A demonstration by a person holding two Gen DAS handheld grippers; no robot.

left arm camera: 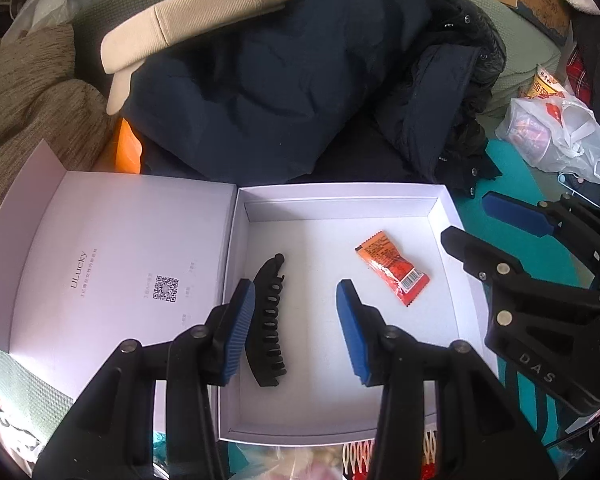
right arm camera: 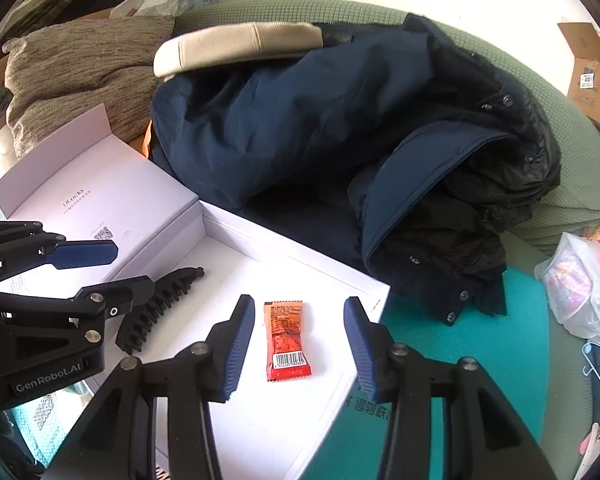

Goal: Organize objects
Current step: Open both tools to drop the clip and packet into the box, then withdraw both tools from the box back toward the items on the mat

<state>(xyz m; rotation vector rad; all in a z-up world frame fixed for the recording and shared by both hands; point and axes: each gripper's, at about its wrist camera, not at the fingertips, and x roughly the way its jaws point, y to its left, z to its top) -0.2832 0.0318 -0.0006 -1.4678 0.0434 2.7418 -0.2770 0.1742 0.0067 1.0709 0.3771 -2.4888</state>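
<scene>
White box (left arm camera: 440,216): hair clip (left arm camera: 268,320), snack packet (left arm camera: 392,270) lengthwise (barcode nearest); fingers apart, empty.

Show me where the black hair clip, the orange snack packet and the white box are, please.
black hair clip (left arm camera: 269,322): left wrist view, middle of its toothed body.
orange snack packet (right arm camera: 286,340): right wrist view, centre of the wrapper.
white box (left arm camera: 340,191): left wrist view, far rim.
</scene>
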